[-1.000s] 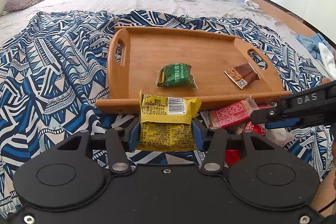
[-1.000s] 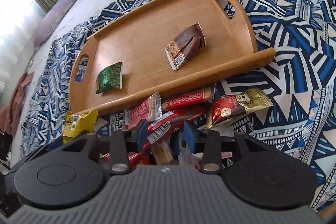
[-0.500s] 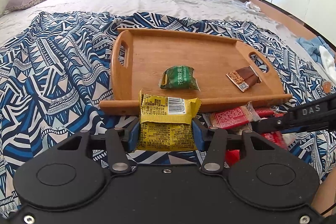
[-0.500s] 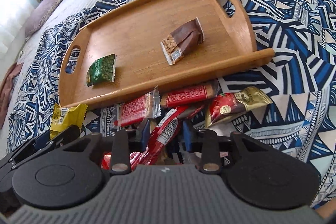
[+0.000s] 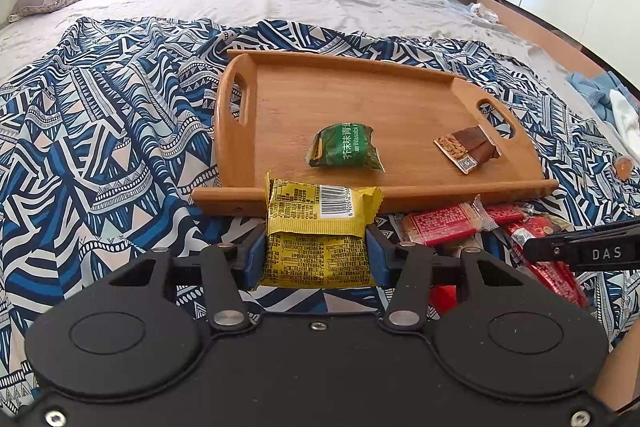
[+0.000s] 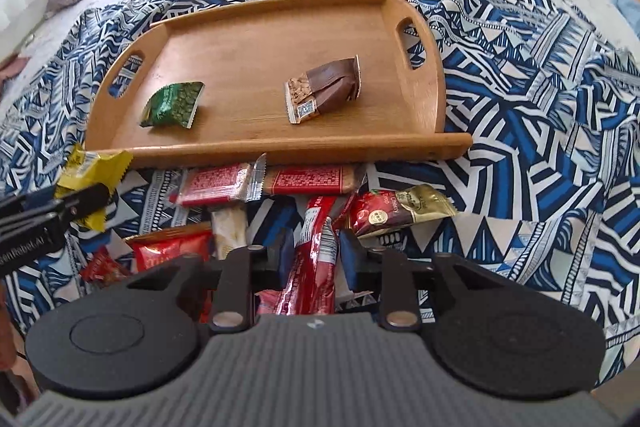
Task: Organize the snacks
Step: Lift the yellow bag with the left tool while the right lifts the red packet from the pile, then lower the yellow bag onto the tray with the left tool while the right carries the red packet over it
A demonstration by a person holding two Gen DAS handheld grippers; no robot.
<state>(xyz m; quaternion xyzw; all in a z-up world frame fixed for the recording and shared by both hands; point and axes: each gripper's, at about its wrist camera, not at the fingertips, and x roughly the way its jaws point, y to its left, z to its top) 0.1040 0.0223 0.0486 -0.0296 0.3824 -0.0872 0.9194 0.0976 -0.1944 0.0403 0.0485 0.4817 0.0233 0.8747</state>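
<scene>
Since a second ago the right tool (image 6: 313,253) has rolled upright and its jaws, after narrowing, have just been opening again; a long red snack bar (image 6: 314,259) stands between its blue fingers (image 6: 347,259), but whether the pads press on it cannot be told. Left tool (image 5: 316,255) is unchanged, clamped on both sides of a yellow snack packet (image 5: 318,227) held just short of the near rim of the wooden tray (image 5: 280,99). On the tray lie a green wasabi packet (image 5: 346,147) and, well apart to its right, a brown bar (image 5: 468,147). Remaining red packets (image 6: 218,183) lie heaped on the patterned blue cloth (image 5: 100,131) on the bed, just in front of the tray.
</scene>
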